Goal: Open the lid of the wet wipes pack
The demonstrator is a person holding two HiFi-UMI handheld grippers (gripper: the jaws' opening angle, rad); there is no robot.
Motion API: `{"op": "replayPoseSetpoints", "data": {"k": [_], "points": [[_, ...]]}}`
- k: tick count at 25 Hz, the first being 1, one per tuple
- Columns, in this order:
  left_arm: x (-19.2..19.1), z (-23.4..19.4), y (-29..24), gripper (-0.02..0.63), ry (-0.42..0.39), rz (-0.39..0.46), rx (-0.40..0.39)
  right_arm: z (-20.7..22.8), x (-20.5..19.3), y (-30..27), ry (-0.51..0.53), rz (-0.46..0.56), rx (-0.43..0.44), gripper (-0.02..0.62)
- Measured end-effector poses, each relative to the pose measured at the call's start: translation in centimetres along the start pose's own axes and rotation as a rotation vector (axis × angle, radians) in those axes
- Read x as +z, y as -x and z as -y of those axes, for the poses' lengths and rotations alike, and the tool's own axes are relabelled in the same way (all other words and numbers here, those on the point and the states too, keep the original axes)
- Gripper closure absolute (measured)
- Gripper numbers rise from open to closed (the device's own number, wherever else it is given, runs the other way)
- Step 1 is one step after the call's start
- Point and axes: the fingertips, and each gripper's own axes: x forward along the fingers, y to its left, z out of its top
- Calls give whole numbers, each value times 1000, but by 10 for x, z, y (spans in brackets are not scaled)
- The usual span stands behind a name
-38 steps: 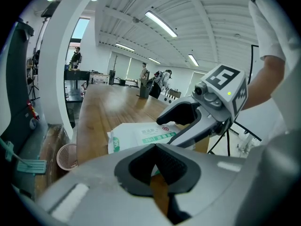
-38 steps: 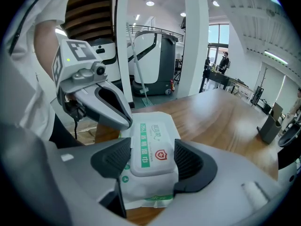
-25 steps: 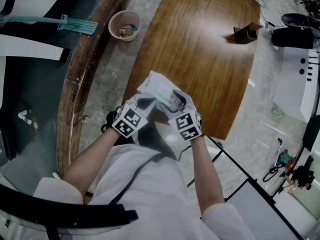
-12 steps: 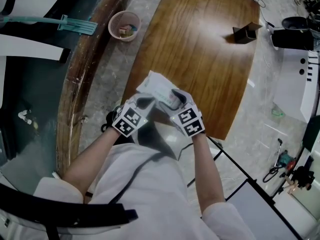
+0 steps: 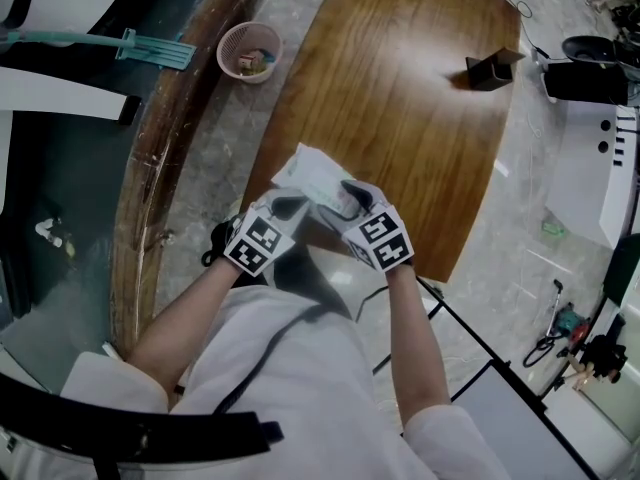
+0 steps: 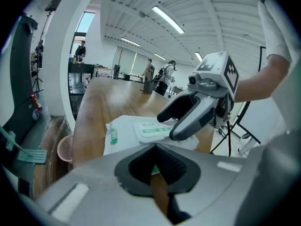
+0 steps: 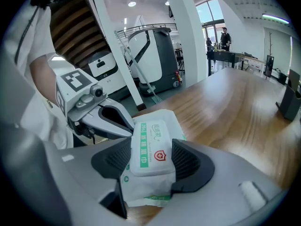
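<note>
A white wet wipes pack [image 5: 308, 176] with green print lies at the near end of the wooden table [image 5: 400, 88]. Its flat white lid [image 7: 149, 146] lies down against the pack. My right gripper [image 7: 150, 160] is shut on the pack, with the lid between its two black pads. In the head view the right gripper [image 5: 346, 202] reaches in from the right. My left gripper [image 5: 292, 206] is shut on the pack's near left edge, and a green sliver of the pack shows at the left gripper [image 6: 155, 167]. Seen from there, the right gripper [image 6: 167, 127] covers the lid [image 6: 151, 131].
A pink basket [image 5: 249, 50] stands on the floor left of the table, beside a green long-handled tool [image 5: 150, 46]. A dark open box [image 5: 490, 69] sits at the table's far right. The person's body is close behind both grippers.
The right gripper's marker cube has shifted a little right and turned. The pack and the left gripper stay where they were.
</note>
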Motion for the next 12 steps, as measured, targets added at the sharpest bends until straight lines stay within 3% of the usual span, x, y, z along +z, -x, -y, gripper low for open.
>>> {"op": "replayPoseSetpoints", "data": {"k": [8,12], "points": [[0,0,-2,600,-10,-6,-20,1,1,0,-14,-7,32,321],[-2,0,-3,600,-13,-11,-26,1,4,4,-71,17,77,331]]}}
